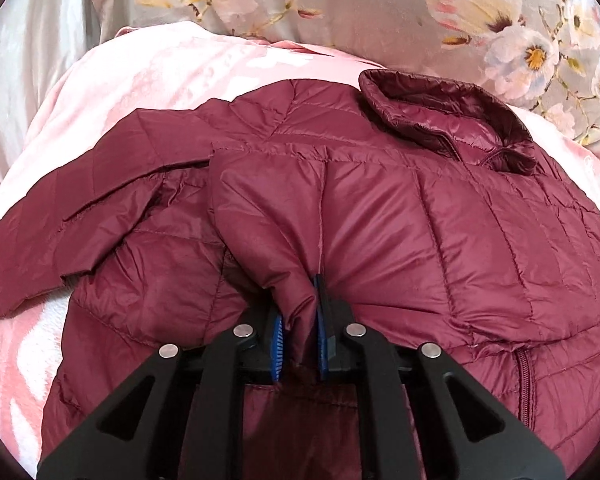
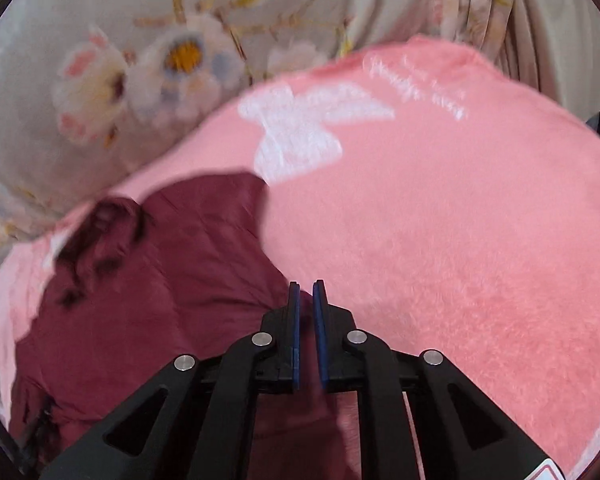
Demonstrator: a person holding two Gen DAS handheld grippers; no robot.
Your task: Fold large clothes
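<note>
One dark red puffy jacket [image 1: 440,216] is spread on one pink blanket [image 1: 172,76], with one flowered sheet [image 1: 360,4] seen behind. A fold of the jacket is pinched tight by the left gripper [image 1: 300,312]. The right gripper [image 2: 307,312] is nearly closed at the jacket's edge, but whether cloth is gripped cannot be told.

Motion blur hides whether the jacket [image 2: 148,300] fills the right jaws.
</note>
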